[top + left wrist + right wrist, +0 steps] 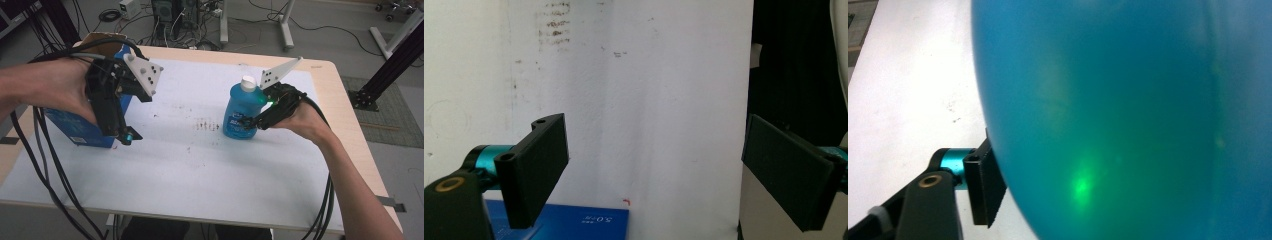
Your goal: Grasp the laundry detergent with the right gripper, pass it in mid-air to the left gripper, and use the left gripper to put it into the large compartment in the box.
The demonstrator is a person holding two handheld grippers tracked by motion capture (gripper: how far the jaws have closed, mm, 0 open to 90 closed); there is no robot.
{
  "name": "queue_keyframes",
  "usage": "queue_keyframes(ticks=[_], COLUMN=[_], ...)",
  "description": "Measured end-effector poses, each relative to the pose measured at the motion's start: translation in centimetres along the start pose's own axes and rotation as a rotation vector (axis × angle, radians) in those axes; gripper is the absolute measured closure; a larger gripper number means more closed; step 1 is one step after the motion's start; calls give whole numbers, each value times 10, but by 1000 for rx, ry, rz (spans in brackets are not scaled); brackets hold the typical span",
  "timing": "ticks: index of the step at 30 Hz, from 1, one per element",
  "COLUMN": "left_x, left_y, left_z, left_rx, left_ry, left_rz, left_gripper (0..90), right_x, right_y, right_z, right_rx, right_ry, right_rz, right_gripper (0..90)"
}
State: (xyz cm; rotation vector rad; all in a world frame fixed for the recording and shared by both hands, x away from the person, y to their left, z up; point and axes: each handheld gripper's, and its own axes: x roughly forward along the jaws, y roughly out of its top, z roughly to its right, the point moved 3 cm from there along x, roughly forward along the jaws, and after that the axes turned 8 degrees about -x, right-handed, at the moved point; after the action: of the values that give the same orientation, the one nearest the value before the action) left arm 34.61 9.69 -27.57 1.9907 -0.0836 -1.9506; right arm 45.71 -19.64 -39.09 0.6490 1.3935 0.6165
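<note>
A blue liquid bottle (241,112) with a white cap stands upright on the white mat (200,170), right of centre. My right gripper (248,122) is shut on its lower body from the right. In the right gripper view the bottle (1128,115) looms close, with one black finger (987,187) pressed against its side and the other finger hidden. My left gripper (125,136) hangs above the mat's left part, pointing down, beside a blue box (82,129). Its jaws (654,170) stand wide open with nothing between them, and the box corner (574,222) lies just below.
An open cardboard box (102,39) stands behind the blue box at the table's far left. Dark smudges (206,125) mark the mat's middle. The wooden table edge (345,110) runs along the right. Cables trail from both grippers off the near edge.
</note>
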Motion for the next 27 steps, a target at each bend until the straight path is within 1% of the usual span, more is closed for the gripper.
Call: queue_keyframes(ticks=[2, 3, 4, 7, 15, 18, 23, 27], left_x=[1, 0, 1, 1, 2, 2, 3, 4], left_y=[0, 0, 0, 0, 0, 0, 0, 1], left_z=[0, 0, -1, -1, -1, -1, -1, -2], left_rx=[-3, 0, -1, -2, -8, -3, -4, -5], left_ry=[2, 3, 3, 2, 4, 2, -2, -5], left_rz=[3, -5, -6, -8, -10, -15, -8, -11], left_gripper=[115, 115, 115, 115, 115, 115, 115, 115], right_x=[0, 0, 0, 1, 2, 1, 1, 0], right_y=[0, 0, 0, 0, -1, -1, -1, -3], right_z=[0, 0, 0, 0, 2, 2, 3, 5], right_rx=[-2, 0, -8, -11, -4, -1, 0, 6], right_ry=[2, 3, 4, 4, 9, 9, 13, 17], right_rz=[2, 0, 2, 1, 13, 17, 23, 42], right_gripper=[287, 296, 301, 311, 335, 344, 360, 405])
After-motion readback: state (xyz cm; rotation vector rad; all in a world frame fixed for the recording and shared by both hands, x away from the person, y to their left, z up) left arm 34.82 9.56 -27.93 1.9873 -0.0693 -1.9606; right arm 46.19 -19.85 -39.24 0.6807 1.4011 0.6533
